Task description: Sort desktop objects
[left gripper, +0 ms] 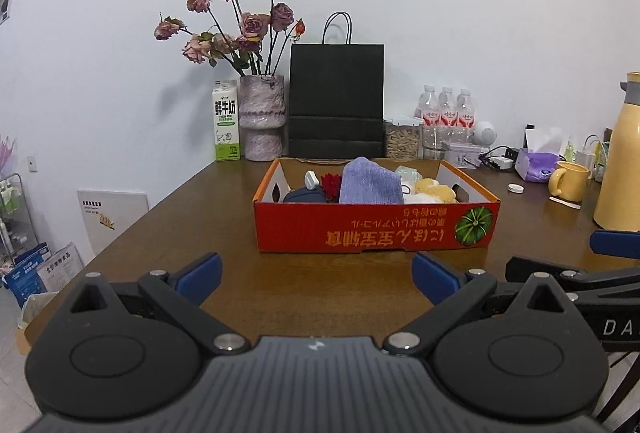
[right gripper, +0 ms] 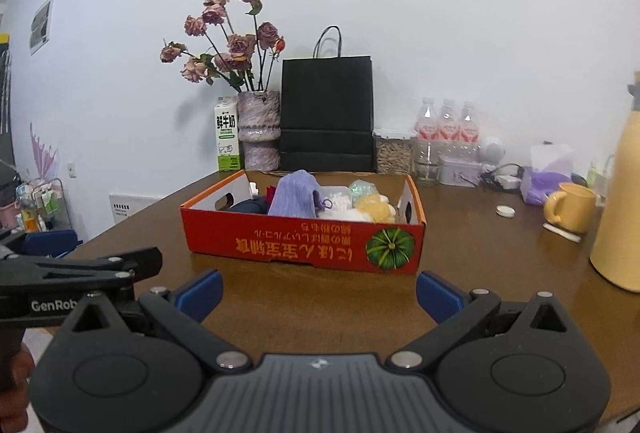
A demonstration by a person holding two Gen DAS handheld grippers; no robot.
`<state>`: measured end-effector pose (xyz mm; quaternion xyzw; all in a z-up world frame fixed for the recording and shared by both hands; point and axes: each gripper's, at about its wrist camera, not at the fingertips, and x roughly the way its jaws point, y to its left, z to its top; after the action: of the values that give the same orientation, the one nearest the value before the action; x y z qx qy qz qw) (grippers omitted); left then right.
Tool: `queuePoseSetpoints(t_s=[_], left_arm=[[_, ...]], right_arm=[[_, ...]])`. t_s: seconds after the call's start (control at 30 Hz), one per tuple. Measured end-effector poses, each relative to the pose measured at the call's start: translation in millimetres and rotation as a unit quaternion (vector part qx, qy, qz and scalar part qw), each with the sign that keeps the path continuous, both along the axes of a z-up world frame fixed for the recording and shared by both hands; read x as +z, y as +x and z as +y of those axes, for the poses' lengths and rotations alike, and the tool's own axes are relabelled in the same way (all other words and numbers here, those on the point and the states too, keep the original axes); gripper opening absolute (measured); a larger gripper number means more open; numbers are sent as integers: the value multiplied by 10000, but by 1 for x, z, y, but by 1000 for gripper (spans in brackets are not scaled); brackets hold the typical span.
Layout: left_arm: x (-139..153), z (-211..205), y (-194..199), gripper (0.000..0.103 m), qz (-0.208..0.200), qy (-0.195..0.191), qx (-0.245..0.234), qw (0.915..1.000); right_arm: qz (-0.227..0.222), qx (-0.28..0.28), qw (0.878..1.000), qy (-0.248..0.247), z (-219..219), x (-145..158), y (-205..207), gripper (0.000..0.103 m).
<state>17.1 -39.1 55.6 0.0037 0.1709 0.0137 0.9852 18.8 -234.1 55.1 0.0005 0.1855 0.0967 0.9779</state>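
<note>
Only right view shows hand [right gripper: 14, 389]; both hand-held grippers gape before box [left gripper: 376, 229].

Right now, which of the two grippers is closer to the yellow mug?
The right one. The right gripper sits on the mug's side of the table, with the yellow mug ahead to its right. The left gripper is further left, facing the red box.

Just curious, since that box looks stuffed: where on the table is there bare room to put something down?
Bare wood lies between the red box and the open tongs, and left of the box toward the milk carton. The right side is crowded: yellow mug, bottles.
</note>
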Motion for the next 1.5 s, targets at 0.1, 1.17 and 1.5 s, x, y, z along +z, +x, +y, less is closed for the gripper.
queuePoseSetpoints(t_s=[0.1, 1.17, 1.5], left_arm=[[-2, -1, -5, 103, 76, 0, -10, 10000], [-2, -2, -7, 103, 84, 62, 22, 9999], [-2, -2, -7, 103, 91, 74, 24, 9999]], right_arm=[[83, -25, 10000, -5, -1, -3, -7, 103], [146, -29, 9999, -15, -2, -3, -7, 103], [153, -27, 9999, -19, -2, -3, -6, 103]])
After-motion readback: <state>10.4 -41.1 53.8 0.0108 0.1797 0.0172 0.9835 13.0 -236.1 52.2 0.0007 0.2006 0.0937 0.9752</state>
